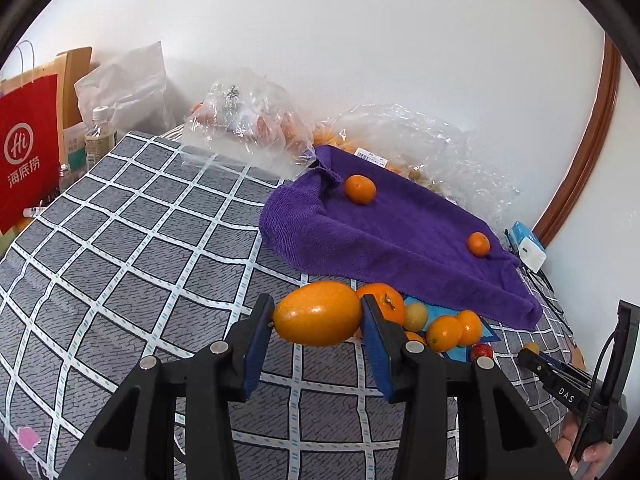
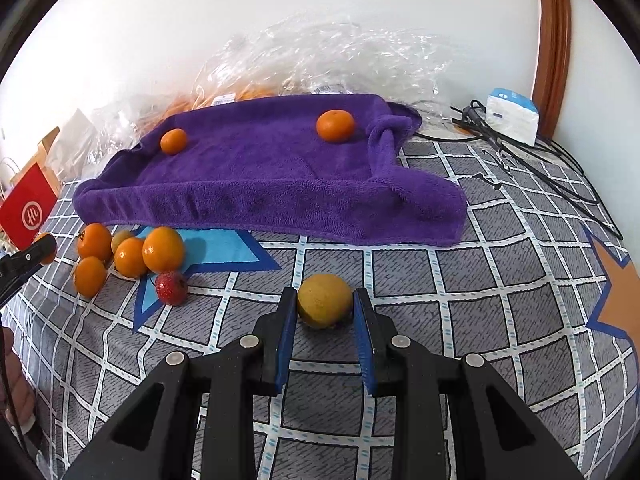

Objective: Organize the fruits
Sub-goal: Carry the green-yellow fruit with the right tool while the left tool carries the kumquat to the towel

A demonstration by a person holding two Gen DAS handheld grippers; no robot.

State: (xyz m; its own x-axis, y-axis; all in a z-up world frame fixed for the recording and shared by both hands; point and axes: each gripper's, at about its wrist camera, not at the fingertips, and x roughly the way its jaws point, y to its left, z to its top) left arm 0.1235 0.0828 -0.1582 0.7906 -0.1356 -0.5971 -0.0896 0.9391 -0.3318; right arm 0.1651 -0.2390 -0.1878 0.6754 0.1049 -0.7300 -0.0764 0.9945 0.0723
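Left wrist view: left gripper (image 1: 318, 314) clamps an oval orange fruit (image 1: 318, 314) lengthwise, clear of the checked cloth (image 1: 140, 248). Loose fruit pile (image 1: 444, 326) lies just beyond, at the near edge of the purple towel (image 1: 400, 236). Open cloth to the left.

Right wrist view: right gripper (image 2: 325, 306) is closed on a yellow fruit (image 2: 325, 300) resting on the cloth. Two oranges (image 2: 335, 125) sit on the towel. Cables (image 2: 540, 160) far right; open cloth between.
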